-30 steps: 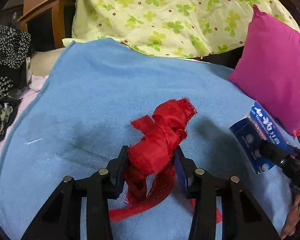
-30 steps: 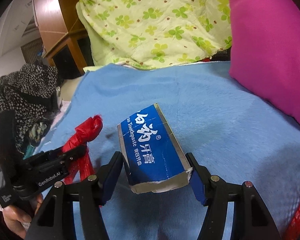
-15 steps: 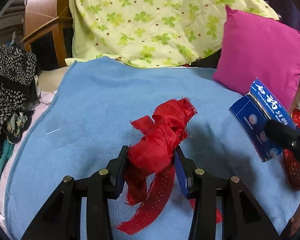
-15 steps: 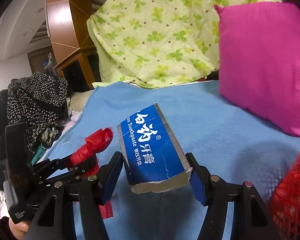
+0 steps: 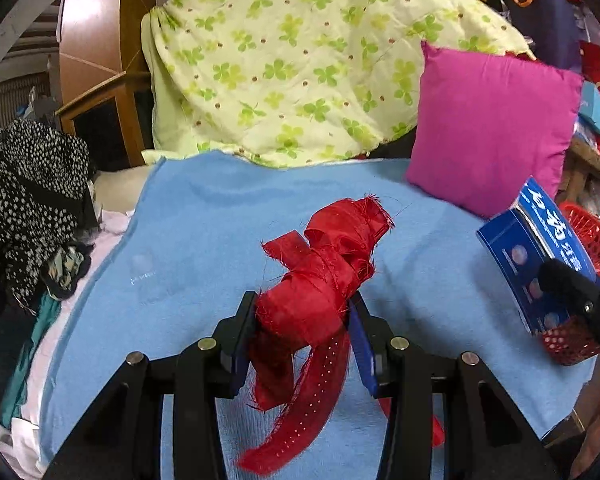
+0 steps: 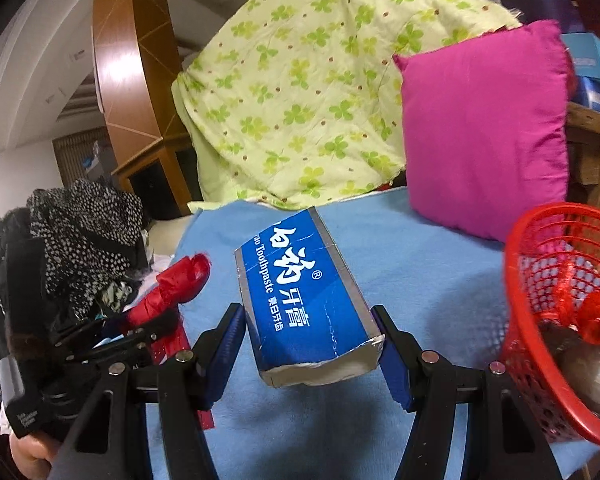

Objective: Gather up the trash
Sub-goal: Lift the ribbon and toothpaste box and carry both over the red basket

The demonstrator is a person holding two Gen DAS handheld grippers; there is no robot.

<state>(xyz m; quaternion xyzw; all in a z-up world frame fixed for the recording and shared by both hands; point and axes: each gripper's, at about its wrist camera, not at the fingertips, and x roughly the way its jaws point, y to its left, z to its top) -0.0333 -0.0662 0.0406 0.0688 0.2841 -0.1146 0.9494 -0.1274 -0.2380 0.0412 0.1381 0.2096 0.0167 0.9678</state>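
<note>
Both grippers are loaded and lifted clear of the blue blanket: the left gripper clamps a wad of red ribbon, the right gripper pinches a blue toothpaste box across its width. Over the past second both have swung toward the bed's right edge, and a red basket, already holding scraps, has come into the right camera's view beside the pink pillow. Next, probably, comes dropping box and ribbon into that basket.
</note>
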